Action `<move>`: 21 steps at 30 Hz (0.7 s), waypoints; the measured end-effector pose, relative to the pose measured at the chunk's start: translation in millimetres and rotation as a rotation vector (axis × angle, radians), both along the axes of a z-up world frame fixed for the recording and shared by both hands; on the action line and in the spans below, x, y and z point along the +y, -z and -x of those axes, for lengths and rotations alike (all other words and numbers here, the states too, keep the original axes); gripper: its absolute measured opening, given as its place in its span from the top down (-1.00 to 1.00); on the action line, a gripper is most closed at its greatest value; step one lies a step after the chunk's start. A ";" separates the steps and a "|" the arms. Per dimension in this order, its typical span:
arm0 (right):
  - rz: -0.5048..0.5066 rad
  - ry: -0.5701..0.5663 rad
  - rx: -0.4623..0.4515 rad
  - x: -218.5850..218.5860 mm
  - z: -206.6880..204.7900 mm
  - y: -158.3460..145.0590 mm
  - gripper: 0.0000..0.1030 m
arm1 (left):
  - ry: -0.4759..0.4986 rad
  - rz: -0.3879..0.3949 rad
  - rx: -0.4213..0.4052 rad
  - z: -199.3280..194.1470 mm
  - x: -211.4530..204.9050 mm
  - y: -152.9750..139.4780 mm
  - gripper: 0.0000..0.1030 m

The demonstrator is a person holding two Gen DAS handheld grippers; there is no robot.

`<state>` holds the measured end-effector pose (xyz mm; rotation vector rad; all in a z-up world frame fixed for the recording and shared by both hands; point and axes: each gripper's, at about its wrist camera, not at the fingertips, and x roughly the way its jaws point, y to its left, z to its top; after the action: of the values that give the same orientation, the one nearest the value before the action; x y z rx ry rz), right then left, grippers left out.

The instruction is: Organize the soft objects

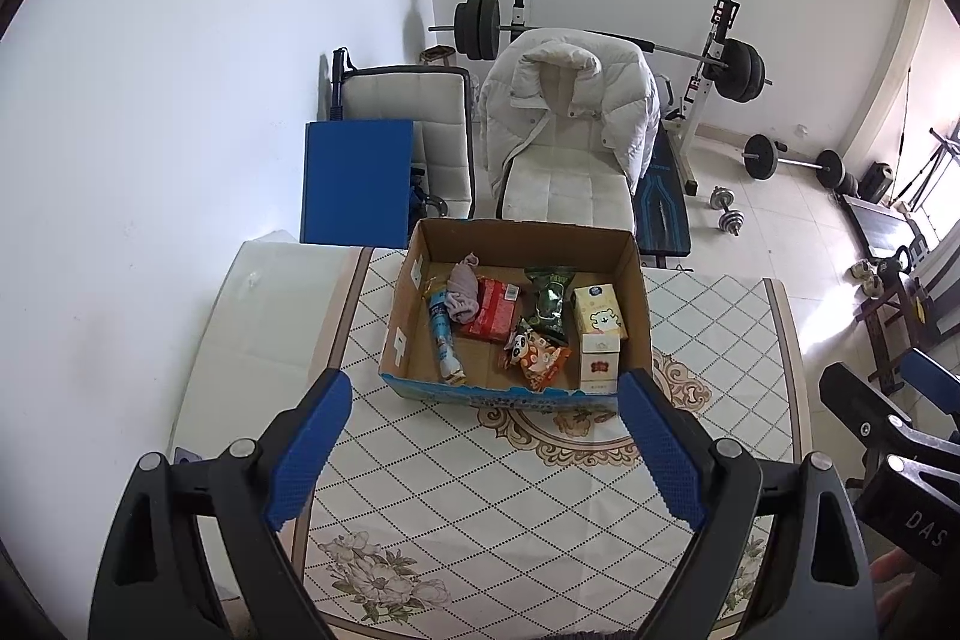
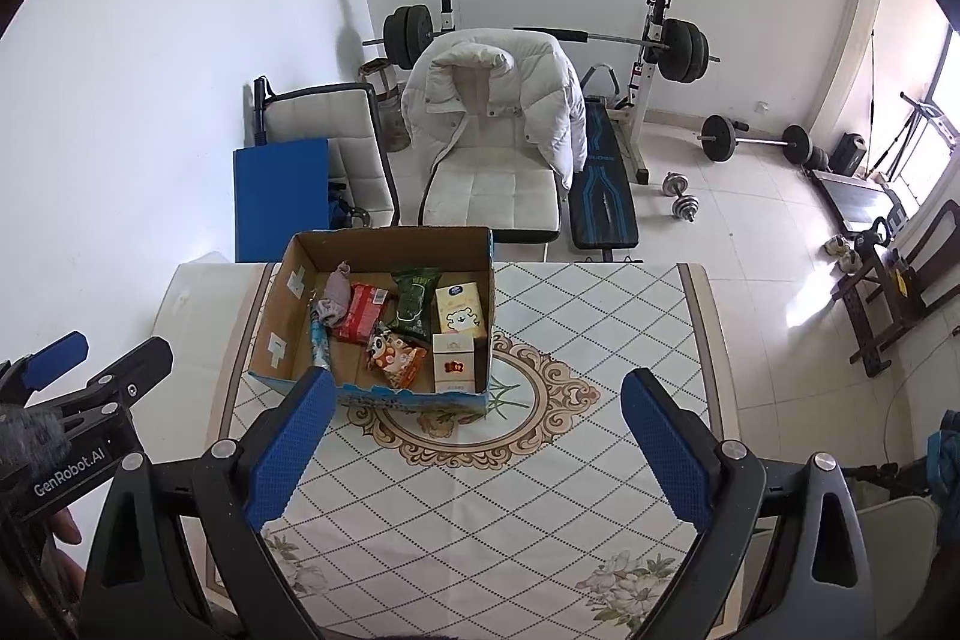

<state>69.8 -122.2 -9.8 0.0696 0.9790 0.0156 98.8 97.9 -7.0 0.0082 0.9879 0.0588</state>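
Note:
An open cardboard box (image 1: 636, 280) (image 2: 288, 292) stands on the patterned table (image 1: 480, 490) (image 2: 480, 490). Inside lie a grey-pink cloth (image 1: 465, 292) (image 2: 336, 298), a red packet (image 1: 495, 310) (image 2: 363, 319), a green bag (image 1: 549, 301) (image 2: 414, 301), an orange snack bag (image 1: 537, 355) (image 2: 396, 355), a blue tube (image 1: 444, 334) (image 2: 318, 343) and small cartons (image 1: 597, 310) (image 2: 459, 313). My left gripper (image 1: 486, 400) is open and empty, held above the table just before the box. My right gripper (image 2: 477, 400) is open and empty, to the right of the left one.
Behind the table stand a white chair with a white puffer jacket (image 1: 564, 112) (image 2: 492, 100), a second chair (image 1: 408, 124), a blue board (image 1: 357, 181) and a weight bench with barbells (image 1: 720, 64). A white slab (image 1: 258, 316) lies left of the table.

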 end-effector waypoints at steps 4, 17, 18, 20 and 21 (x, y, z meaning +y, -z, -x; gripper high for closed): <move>0.003 0.003 -0.003 0.2 0.8 -1.1 -0.90 | 0.003 0.002 0.002 2.8 -0.6 0.4 -0.77; 0.012 0.006 -0.002 4.2 3.1 0.5 -0.90 | 0.008 0.003 0.013 5.8 -0.8 3.7 -0.77; 0.013 0.007 -0.001 4.1 3.8 0.8 -0.90 | 0.007 0.003 0.012 5.6 -1.0 3.5 -0.77; 0.014 0.007 -0.002 4.1 3.9 0.8 -0.90 | 0.008 0.002 0.014 5.5 -0.9 3.8 -0.77; 0.014 0.007 -0.002 4.2 3.9 0.8 -0.90 | 0.009 0.000 0.015 6.3 -1.2 4.4 -0.77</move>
<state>65.9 -118.0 -10.6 0.0599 0.9768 0.0018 92.6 96.7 -11.4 0.0128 1.0023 0.0501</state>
